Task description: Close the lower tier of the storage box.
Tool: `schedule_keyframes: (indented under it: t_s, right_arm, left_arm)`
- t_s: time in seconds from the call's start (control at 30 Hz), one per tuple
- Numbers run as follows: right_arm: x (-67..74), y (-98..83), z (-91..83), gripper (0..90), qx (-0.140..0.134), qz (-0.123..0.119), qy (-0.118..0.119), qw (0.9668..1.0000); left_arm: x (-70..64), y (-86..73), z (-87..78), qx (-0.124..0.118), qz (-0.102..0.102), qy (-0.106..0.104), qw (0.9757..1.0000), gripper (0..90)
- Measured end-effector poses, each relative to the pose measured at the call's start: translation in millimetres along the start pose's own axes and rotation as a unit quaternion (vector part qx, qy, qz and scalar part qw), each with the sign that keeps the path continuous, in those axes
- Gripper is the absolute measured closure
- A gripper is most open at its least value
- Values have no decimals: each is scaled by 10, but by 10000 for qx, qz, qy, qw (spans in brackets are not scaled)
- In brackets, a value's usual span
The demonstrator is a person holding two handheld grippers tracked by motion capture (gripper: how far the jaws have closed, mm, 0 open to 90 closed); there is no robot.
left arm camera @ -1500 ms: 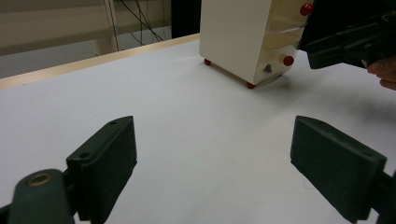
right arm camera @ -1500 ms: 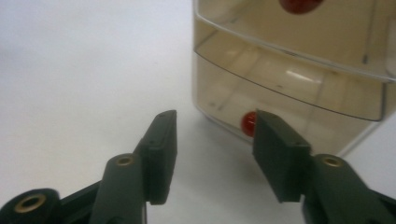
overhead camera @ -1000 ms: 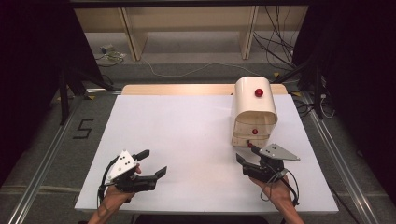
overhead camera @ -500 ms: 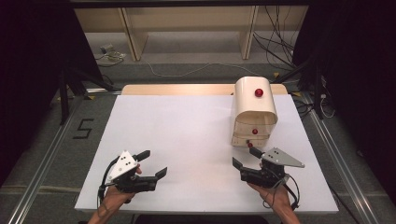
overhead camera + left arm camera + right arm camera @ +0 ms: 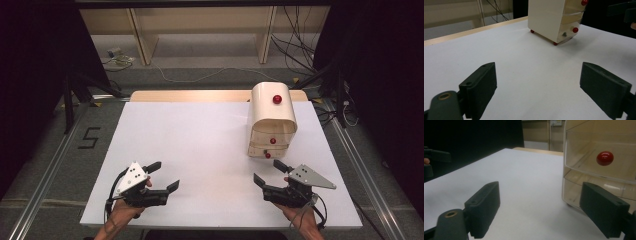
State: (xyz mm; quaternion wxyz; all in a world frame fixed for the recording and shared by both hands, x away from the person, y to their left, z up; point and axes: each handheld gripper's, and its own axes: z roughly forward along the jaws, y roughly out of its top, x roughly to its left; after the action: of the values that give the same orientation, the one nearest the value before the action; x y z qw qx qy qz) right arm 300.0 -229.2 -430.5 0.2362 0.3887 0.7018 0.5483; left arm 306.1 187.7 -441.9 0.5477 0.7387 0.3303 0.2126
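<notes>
Standing upright at the far right of the white matte tabletop (image 5: 200, 145): a small cream plastic drawer cabinet with a rounded top (image 5: 272, 120), fronted by clear plastic drawers with glossy red round knobs (image 5: 273, 141). Both drawers shut flush, as far as can be judged, nothing pulled out; seemingly either done with or not yet begun, with no grasp on any knob. A tiny item in the lower drawer in the left gripper view, too small to name. Smooth, hard-looking shell, translucent drawer fronts, little red feet under the base. Just in front of the cabinet, near but apart from the lowest knob, the right gripper (image 5: 272, 172), black with blocky flat pads, jaws just been opening and now spread wide, nothing between them. Well apart at the near left, the left gripper (image 5: 165, 176), likewise released and empty, over bare table. Beyond the table, pale wooden frame legs (image 5: 142, 42) and loose cables on a grey floor.
</notes>
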Motion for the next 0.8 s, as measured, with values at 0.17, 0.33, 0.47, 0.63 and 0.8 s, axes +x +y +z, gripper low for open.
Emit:
schedule_keyframes:
  t_s: [0.17, 0.33, 0.47, 0.63, 0.8]
  right_arm:
    - [-24, -22, -42, 160, 4, -89, -85, 9999]
    - [-58, -37, -91, 156, 22, -100, -206, 9997]
    - [-77, -57, -122, 156, 30, -58, -219, 9997]
    - [-73, -85, -141, 156, 62, -83, -202, 9997]
    - [-81, -78, -152, 156, 11, -68, -224, 9997]
  left_arm:
    - [-5, -2, 0, 2, 7, -24, 10000, 138]
    - [-6, -2, -2, -2, 6, -31, 10000, 137]
    - [-9, -3, -1, 0, 25, -41, 10000, 136]
    - [-10, -4, -2, 6, 31, -43, 10000, 136]
    - [-12, -5, -1, 9, 38, -49, 10000, 136]
